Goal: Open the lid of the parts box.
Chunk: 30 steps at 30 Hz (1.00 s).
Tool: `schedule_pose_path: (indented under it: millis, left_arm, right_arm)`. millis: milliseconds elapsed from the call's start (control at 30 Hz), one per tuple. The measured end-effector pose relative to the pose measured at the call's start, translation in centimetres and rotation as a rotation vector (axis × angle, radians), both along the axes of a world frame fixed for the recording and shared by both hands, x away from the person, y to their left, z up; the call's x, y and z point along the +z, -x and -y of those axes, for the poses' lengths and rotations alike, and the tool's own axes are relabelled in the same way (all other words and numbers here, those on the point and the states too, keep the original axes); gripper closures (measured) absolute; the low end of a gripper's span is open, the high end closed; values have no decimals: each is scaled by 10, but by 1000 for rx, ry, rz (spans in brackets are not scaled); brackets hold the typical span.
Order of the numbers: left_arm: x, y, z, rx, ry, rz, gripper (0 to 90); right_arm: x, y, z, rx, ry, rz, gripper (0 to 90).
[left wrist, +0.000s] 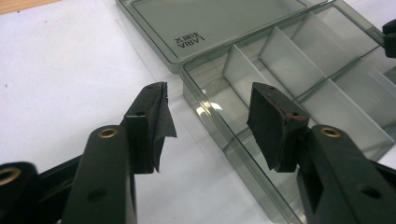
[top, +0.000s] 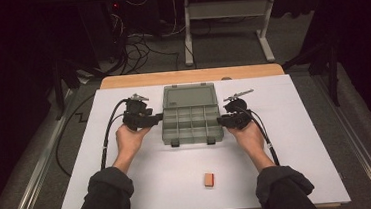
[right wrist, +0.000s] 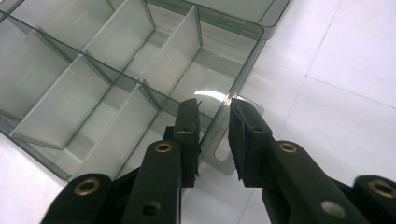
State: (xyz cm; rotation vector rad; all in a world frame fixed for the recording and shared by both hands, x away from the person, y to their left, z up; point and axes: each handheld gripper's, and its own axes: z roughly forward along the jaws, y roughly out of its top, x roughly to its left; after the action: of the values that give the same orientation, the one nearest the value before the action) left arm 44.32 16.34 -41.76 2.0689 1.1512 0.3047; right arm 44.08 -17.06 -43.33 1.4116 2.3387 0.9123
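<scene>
On the white table top (top: 144, 183), going left to right: the left gripper (top: 155, 118) sits at the left wall of the smoky see-through organizer box (top: 192, 124). In the left gripper view its jaws stand well apart, one out over the bare table and the other over the box's first compartment, so the left wall runs through the gap between them. Neither pad presses on that wall, so it's a straddle, not a grip. One pad has a bit of black tape or rubber peeling off its edge.

The box itself lies in the middle of the table, between the two hands. Its lid (top: 190, 95) is flipped open and lies flat behind it on the far side, with some mirrored lettering visible in the left gripper view. Inside it's all dividers, and the compartments I can see have nothing in them. Two dark latches sit on the near edge.

Over on the right, the right gripper (top: 220, 121) is at the box's right wall. In the right gripper view its jaws are close together with the thin clear wall (right wrist: 223, 122) pinched between them, one finger inside the compartment and one outside, so that one's clamped on the box.

Nearer the person, well apart from everything, a small orange-and-tan block (top: 209, 179) lies on the table.
</scene>
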Motion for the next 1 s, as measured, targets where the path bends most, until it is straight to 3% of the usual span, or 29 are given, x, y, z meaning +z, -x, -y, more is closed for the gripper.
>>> schedule_pose_path:
  millis: [267,400,533,633,800,1000]
  left_arm:
    - [1,12,-10,0,19,13,448]
    - [-1,19,-13,-3,21,24,440]
    - [-2,24,-16,-3,16,33,440]
    - [-3,29,-19,0,20,41,440]
    - [-5,39,-22,17,11,61,447]
    - [-5,51,-26,14,33,87,447]
  right_arm:
    - [0,0,1,8,-11,0,728]
    - [1,0,1,32,-38,-6,628]
    - [3,3,1,48,-45,5,602]
    - [6,5,2,45,-69,30,563]
    - [11,11,4,57,-61,46,521]
    - [15,23,13,51,-84,115,484]
